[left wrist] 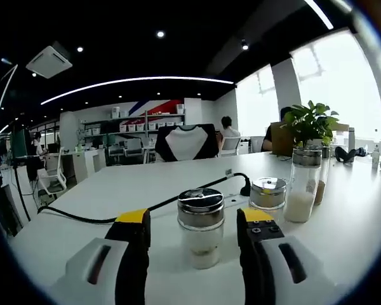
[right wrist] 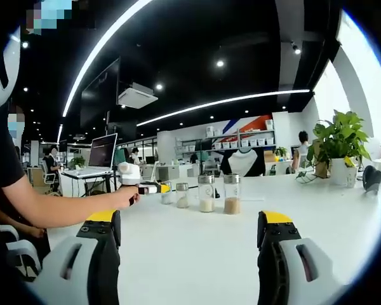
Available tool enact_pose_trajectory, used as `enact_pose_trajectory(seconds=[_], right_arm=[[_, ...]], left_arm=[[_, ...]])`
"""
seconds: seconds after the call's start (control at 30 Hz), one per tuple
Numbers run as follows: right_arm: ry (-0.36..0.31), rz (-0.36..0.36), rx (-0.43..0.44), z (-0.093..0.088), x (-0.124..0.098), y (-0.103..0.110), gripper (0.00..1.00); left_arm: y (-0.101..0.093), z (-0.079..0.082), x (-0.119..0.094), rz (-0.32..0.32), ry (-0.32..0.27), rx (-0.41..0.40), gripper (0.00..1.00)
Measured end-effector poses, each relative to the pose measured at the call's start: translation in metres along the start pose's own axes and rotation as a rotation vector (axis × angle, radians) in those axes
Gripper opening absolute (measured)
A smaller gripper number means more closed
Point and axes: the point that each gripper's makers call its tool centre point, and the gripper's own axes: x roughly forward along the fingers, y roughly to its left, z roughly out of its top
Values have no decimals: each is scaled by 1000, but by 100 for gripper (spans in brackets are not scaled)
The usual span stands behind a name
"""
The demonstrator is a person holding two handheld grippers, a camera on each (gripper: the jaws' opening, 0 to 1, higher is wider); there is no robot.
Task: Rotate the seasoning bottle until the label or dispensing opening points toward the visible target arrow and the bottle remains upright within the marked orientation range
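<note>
On the white tabletop [left wrist: 343,222], we see the upright seasoning bottle [left wrist: 201,227] standing between our open left gripper's [left wrist: 193,232] jaws, untouched, while our open, empty right gripper [right wrist: 189,230] hangs well back from the far bottle row.

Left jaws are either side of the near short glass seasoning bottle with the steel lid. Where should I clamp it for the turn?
Clamp the clear glass body just under the steel lid of the short seasoning bottle, coming straight in level from this near side. It stands upright, centred between the open left gripper jaws, and its round wall suits a two-sided pinch. The wider lid looks likelier to slip.
</note>
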Motion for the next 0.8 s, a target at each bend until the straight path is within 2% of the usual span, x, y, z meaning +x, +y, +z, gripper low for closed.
enact_pose_trajectory(seconds=[0.13, 0.3, 0.4, 0.63, 0.7, 0.8], right_arm=[[-2, -6, 8, -1, -1, -1, 89], [-15, -4, -20, -1, -7, 3, 85], [-8, -2, -12, -2, -8, 3, 84], [-14, -17, -11, 0, -16, 3, 83], [-12, -14, -5, 0, -18, 4, 83], [-8, -17, -8, -1, -22, 5, 82]], left_arm=[[-5, -3, 7, -39, 10, 9, 53], [-1, -5, 17, -43, 16, -5, 49], [-9, -8, 21, -78, 23, -4, 46], [-2, -8, 26, -42, 27, 13, 37], [0, -8, 27, -44, 16, -17, 36], [-1, -8, 26, -48, 14, -16, 36]])
